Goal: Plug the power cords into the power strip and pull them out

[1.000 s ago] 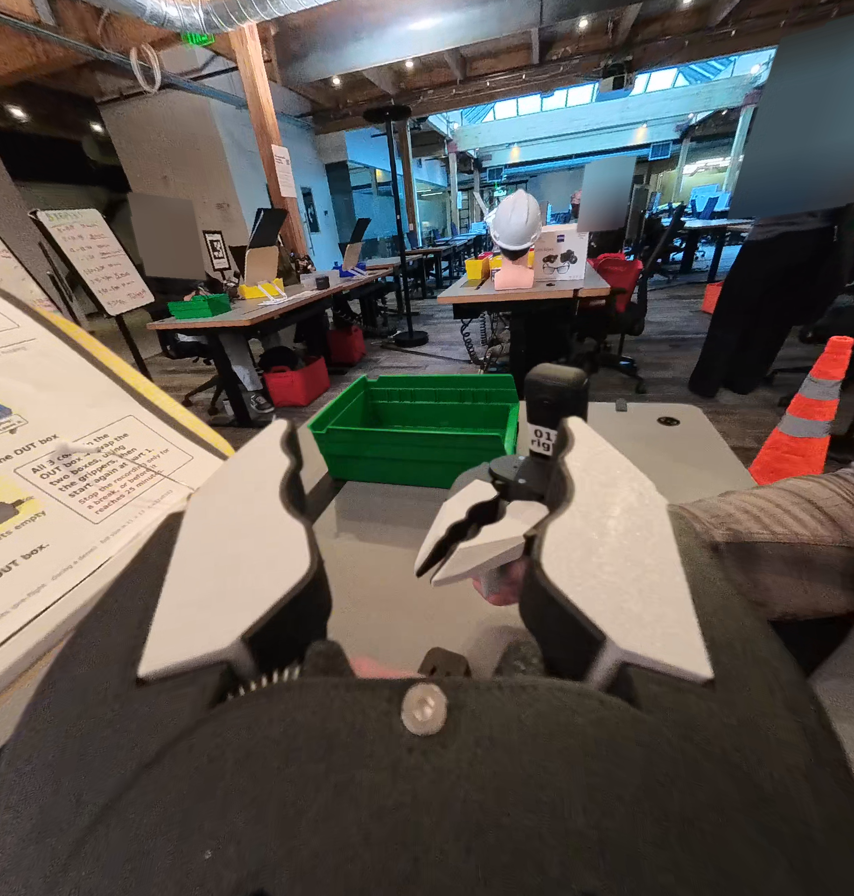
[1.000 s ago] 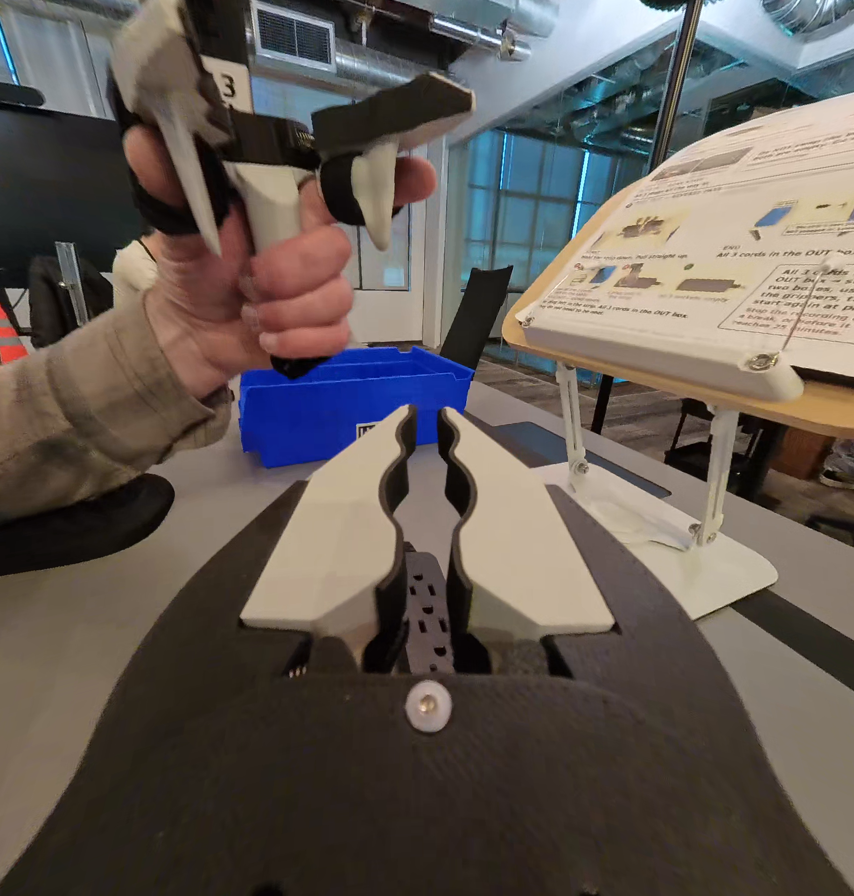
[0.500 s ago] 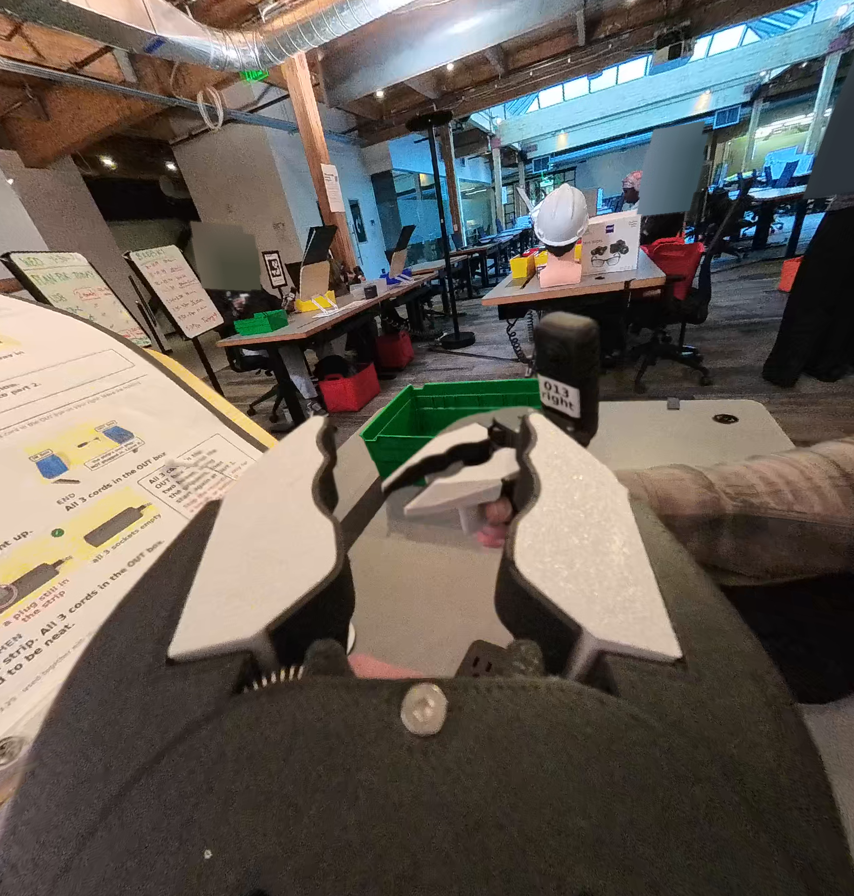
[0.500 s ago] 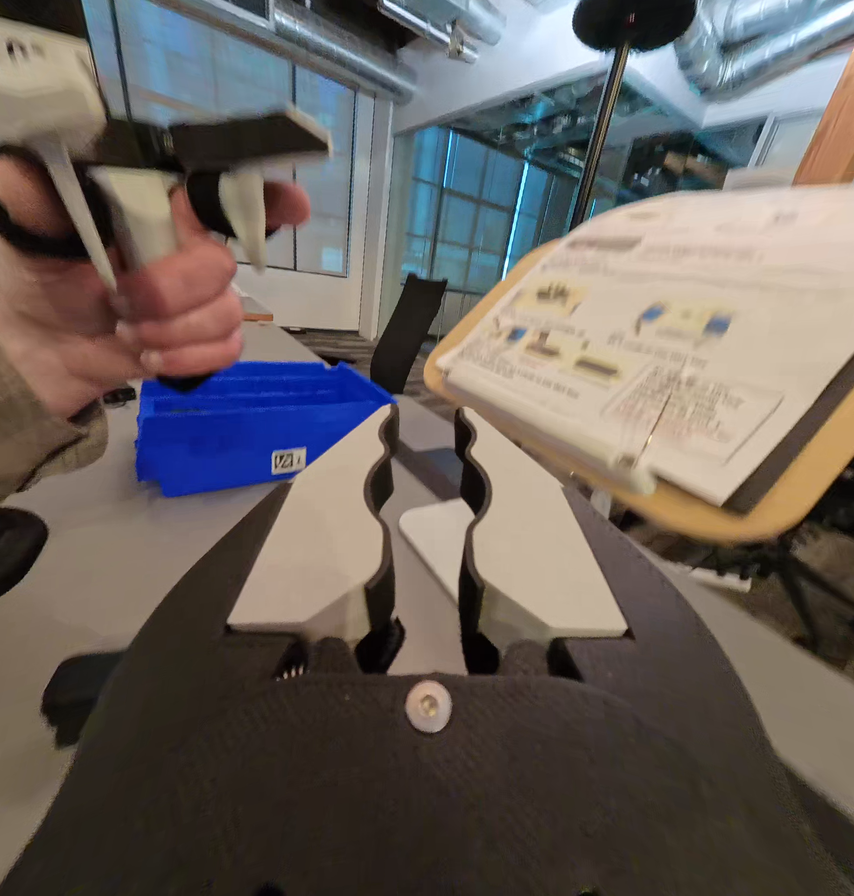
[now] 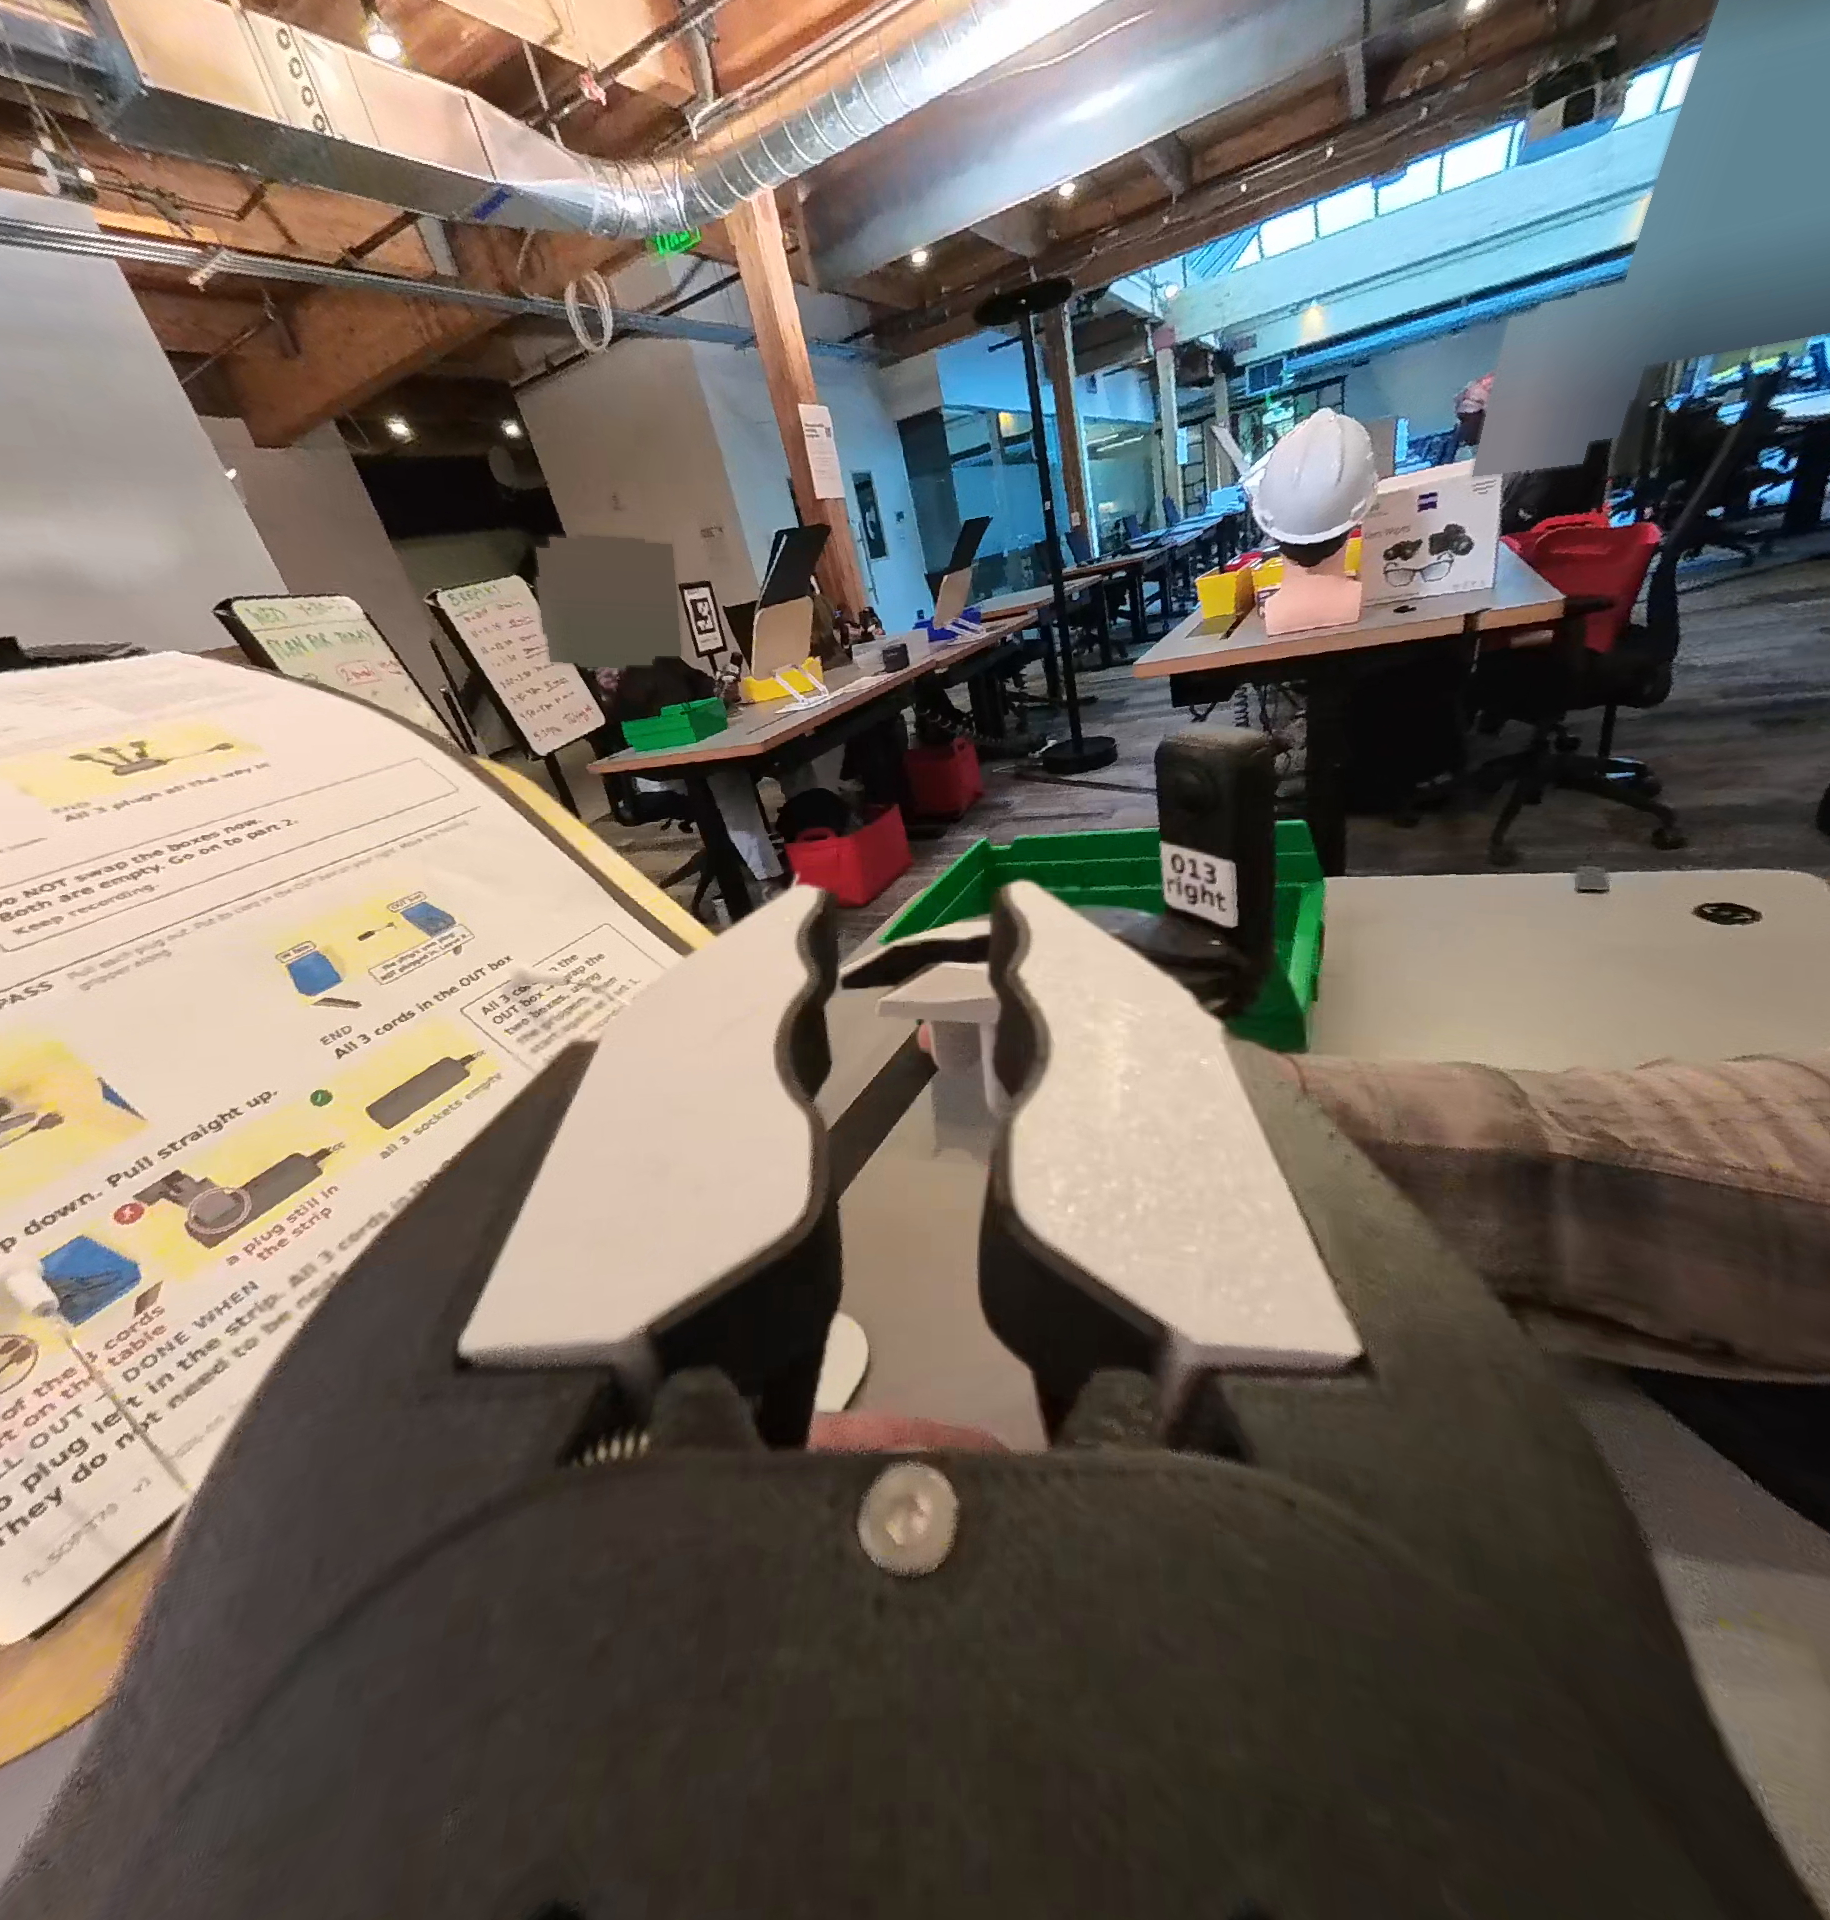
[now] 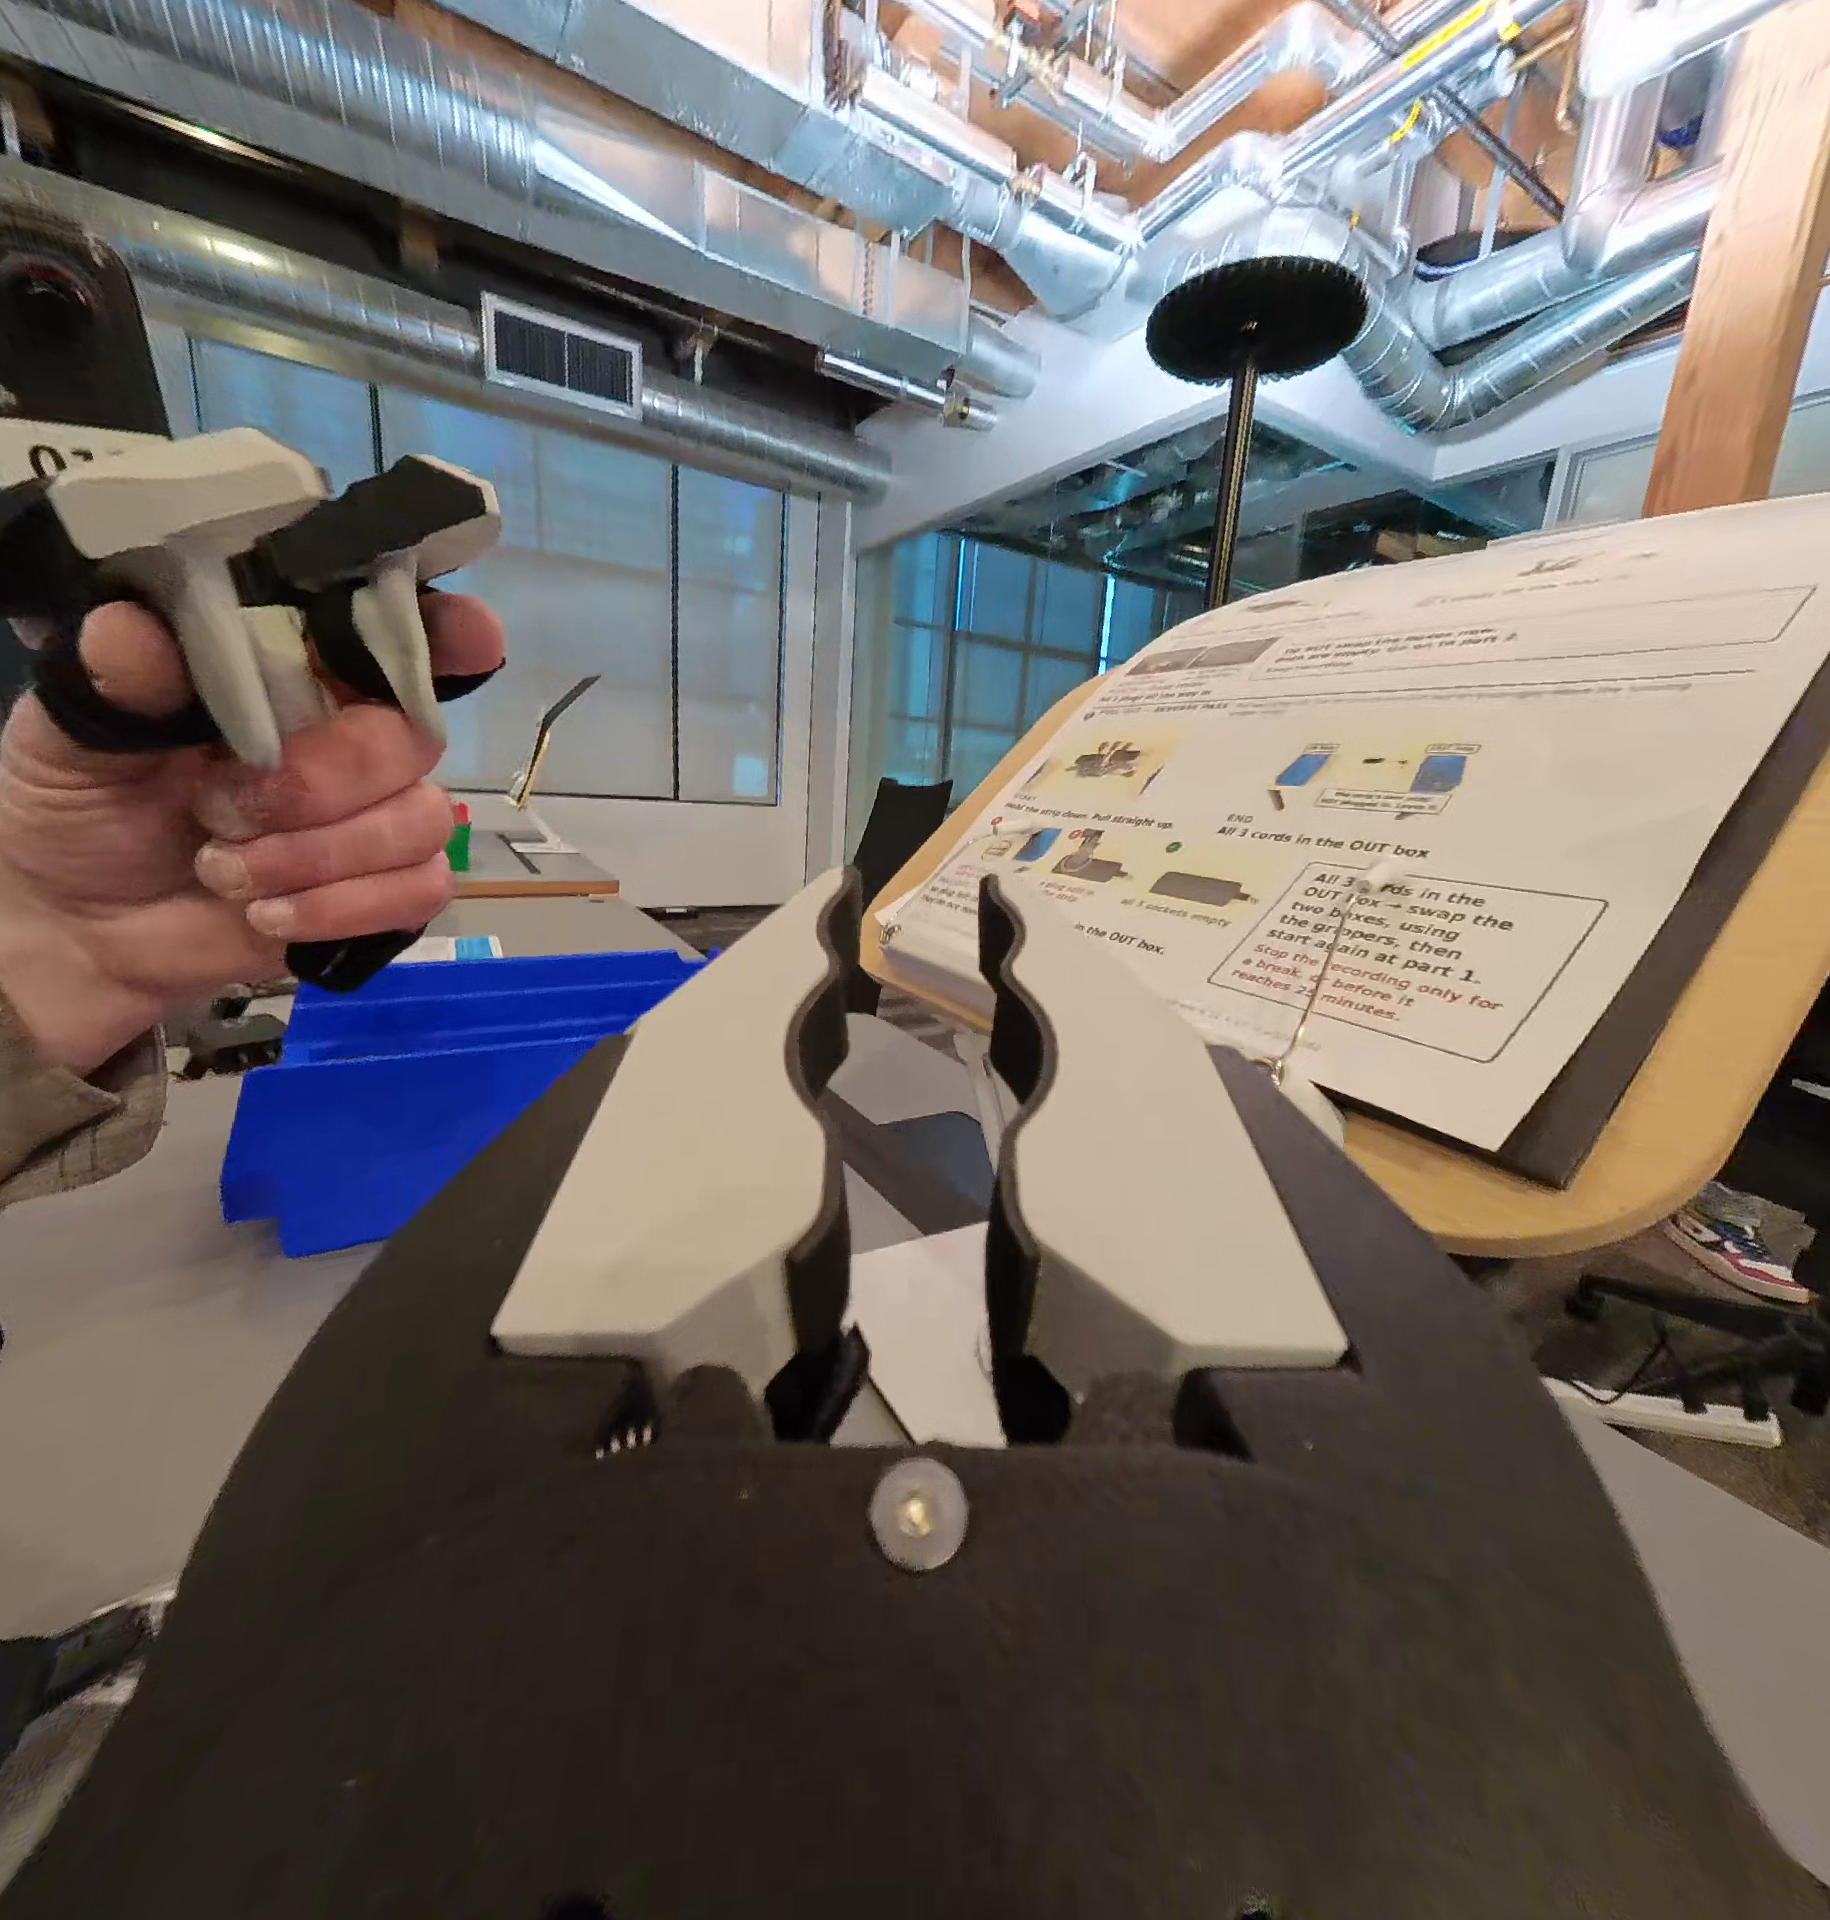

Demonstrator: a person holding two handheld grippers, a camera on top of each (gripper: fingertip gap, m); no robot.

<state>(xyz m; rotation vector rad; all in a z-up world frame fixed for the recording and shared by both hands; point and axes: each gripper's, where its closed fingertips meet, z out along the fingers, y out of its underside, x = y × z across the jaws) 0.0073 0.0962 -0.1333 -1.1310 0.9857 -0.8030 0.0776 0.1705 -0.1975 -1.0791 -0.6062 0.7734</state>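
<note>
the tilted wooden instruction board [image 6: 1576, 1174] faces the person, probably for reading mid-task, beside the blue plastic bin [image 6: 423, 1081] and green plastic bin [image 5: 1098, 883]. the left gripper [image 5: 911, 935] and right gripper [image 6: 916, 904] hang raised above the grey table [image 5: 1513, 956], jaws slightly parted and empty; neither cords nor power strip are visible now.

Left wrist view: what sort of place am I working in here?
Likely an open-plan workshop or lab office: rows of long grey work desks, handwritten whiteboards on easels, exposed silver ceiling ducts, and a white hard hat on a display head.
</note>
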